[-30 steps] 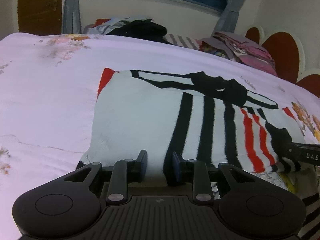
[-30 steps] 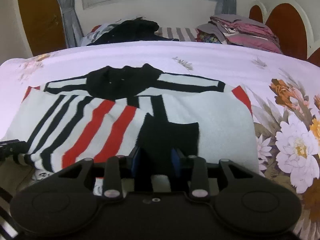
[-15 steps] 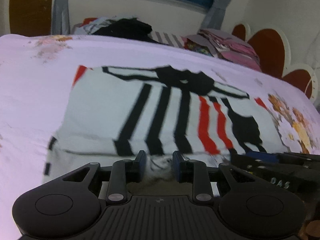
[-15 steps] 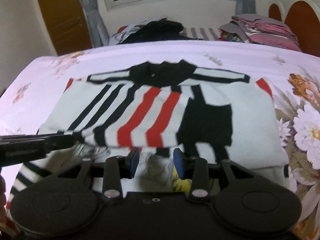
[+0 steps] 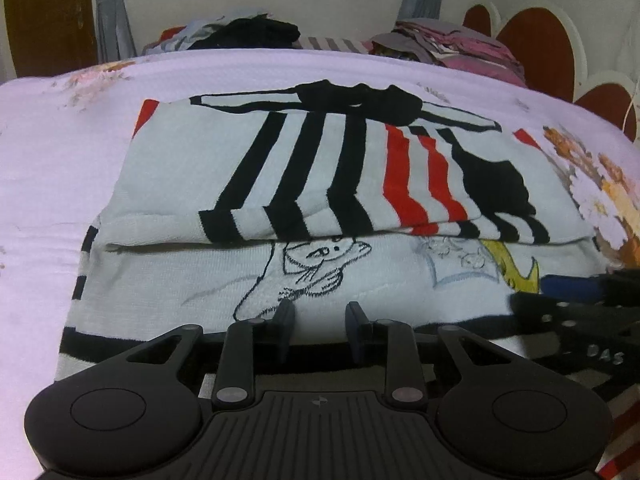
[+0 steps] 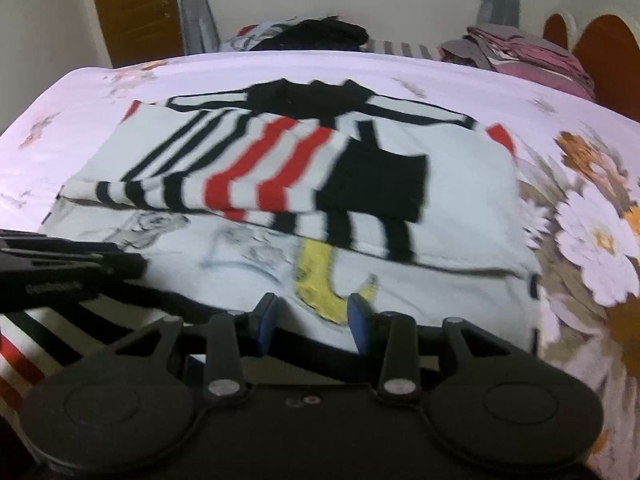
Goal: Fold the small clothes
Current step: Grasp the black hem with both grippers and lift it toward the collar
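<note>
**Both grippers backing off the folded sweater**

Since a second ago, you are pulling both grippers back from the fold toward the sweater's near hem: the fabric that was sitting between each pair of fingers is lying flat now, and the printed front panel is showing.

- Your left gripper is hovering over the white lower panel, fingers slightly spread, nothing pinched between them.
- Your right gripper is hovering just over the yellow print, its jaws having just been opening; no cloth is sitting between the blue pads.
- Each gripper is showing at the edge of the other's view, so the two are working close beside each other.
- The striped sweater is lying spread on the floral bedsheet. Its black-, red- and white-striped part is folded down over the body, ending in a straight edge across the middle. Below that edge a line-drawn cartoon figure is lying exposed.
- At the far edge of the bed, a loose clothes heap and a folded pink stack are sitting well apart from the sweater. The right wrist view is motion-blurred.
</note>
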Demonstrator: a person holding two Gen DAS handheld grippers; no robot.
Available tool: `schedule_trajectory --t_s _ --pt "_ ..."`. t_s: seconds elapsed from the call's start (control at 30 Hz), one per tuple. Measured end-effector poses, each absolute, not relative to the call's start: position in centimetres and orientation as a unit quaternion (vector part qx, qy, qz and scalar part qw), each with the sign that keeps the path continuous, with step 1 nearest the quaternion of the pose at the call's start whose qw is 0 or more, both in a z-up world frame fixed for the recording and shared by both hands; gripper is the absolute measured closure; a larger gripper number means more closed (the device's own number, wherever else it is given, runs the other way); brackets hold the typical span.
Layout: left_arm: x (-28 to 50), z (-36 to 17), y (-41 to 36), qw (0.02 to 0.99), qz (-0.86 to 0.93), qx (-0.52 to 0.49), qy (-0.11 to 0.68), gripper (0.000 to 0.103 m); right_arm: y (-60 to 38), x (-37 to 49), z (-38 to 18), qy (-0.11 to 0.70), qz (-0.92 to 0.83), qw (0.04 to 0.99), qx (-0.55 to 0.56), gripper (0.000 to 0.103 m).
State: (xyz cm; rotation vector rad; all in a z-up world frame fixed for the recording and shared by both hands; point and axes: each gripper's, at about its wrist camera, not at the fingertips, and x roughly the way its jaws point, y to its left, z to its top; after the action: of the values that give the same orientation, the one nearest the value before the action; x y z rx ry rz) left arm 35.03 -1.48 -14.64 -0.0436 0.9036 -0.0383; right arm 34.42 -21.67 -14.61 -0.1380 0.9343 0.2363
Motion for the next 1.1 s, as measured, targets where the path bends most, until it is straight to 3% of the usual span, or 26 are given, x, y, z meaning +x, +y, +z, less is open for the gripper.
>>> schedule_trajectory --t_s 0.2,0.4,0.8,1.1 --pt "34.6 -14.6 -1.1 0.900 -0.018 -0.012 0.436 0.074 -24.6 33.2 -14.8 0.443 0.099 0.887 -0.079 0.061" --pt "32.7 -14.3 0.4 0.898 0.005 -0.013 0.440 0.074 -25.6 32.5 -14.1 0.444 0.101 0.888 -0.067 0.064" --pt "28.3 -13.6 -2.1 0.893 -0.041 -0.021 0.449 0.074 -18.4 29.2 -13.9 0.447 0.210 0.867 -0.061 0.070" --pt "25.1 -14.4 1.1 0.894 -0.051 0.033 0.444 0.074 -19.2 26.1 -14.6 0.438 0.141 0.879 -0.127 0.069"
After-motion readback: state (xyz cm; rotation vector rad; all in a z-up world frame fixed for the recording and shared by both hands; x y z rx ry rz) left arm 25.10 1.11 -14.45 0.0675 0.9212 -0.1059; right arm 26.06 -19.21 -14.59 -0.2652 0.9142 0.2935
